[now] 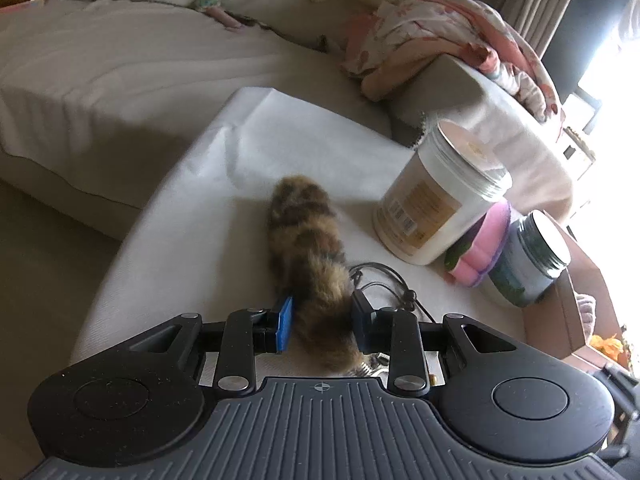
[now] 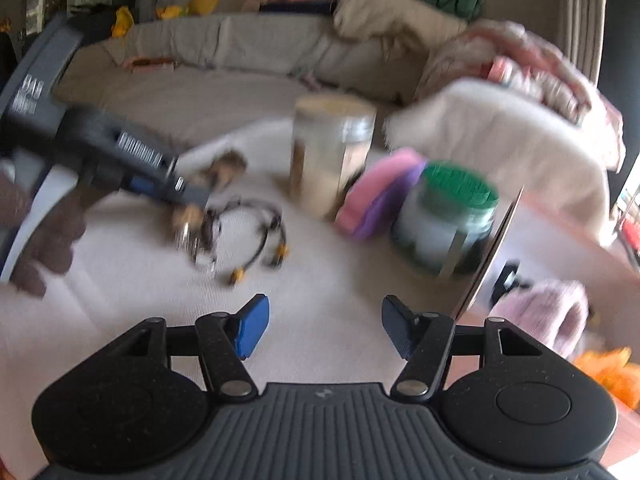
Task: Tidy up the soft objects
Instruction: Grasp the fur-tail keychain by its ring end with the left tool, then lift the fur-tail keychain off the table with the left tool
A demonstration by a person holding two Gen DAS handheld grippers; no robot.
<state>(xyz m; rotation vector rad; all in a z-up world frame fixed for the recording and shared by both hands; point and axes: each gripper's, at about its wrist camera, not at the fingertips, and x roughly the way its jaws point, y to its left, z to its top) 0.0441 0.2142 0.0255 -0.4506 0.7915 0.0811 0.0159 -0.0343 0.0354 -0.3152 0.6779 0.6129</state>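
In your left wrist view, your left gripper (image 1: 322, 326) had its jaws clamped on a brown mottled furry tail-shaped toy (image 1: 308, 248) lying on the white-clothed table (image 1: 180, 216). In your right wrist view, your right gripper (image 2: 324, 330) hovered above the table, jaws apart and empty.

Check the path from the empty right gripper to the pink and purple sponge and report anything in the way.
Nothing visible blocks it. The right gripper stands open over bare tablecloth, and the pink and purple sponge leans ahead between the white jar and the green-lidded jar. Those jars crowd its sides.
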